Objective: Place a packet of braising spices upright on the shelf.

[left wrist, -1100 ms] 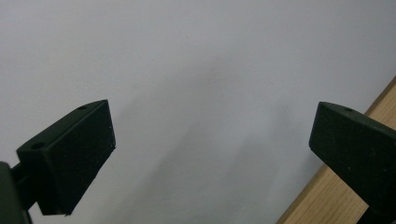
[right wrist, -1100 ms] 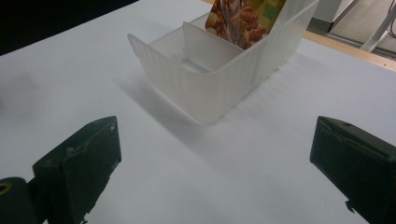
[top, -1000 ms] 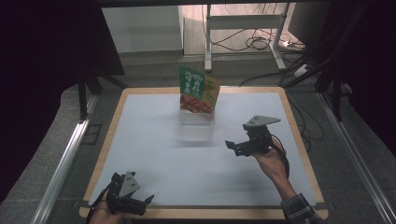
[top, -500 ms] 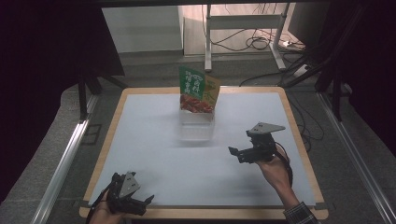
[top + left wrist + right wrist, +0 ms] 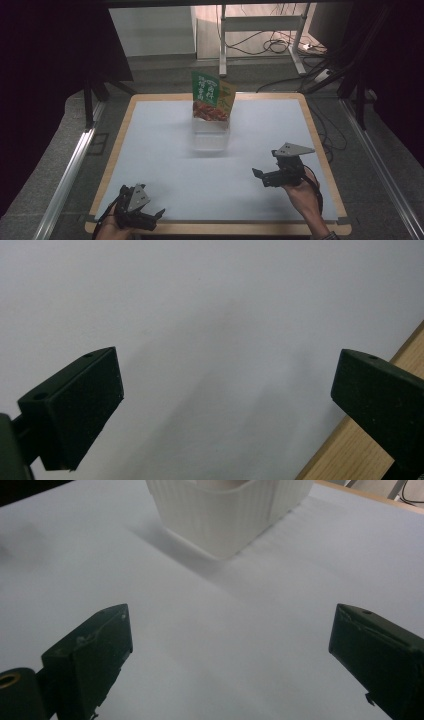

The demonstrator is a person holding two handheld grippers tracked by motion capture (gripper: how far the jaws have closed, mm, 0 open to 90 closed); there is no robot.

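White table with wooden rim, dark room around. High view: right gripper hovered low, jaws apart, well short of tub; packet stood upright in tub. Left gripper sat at near edge, jaws apart, empty. Left gripper view: bare table ahead, jaws wide. Right gripper view: tub ahead, beyond wide jaws.
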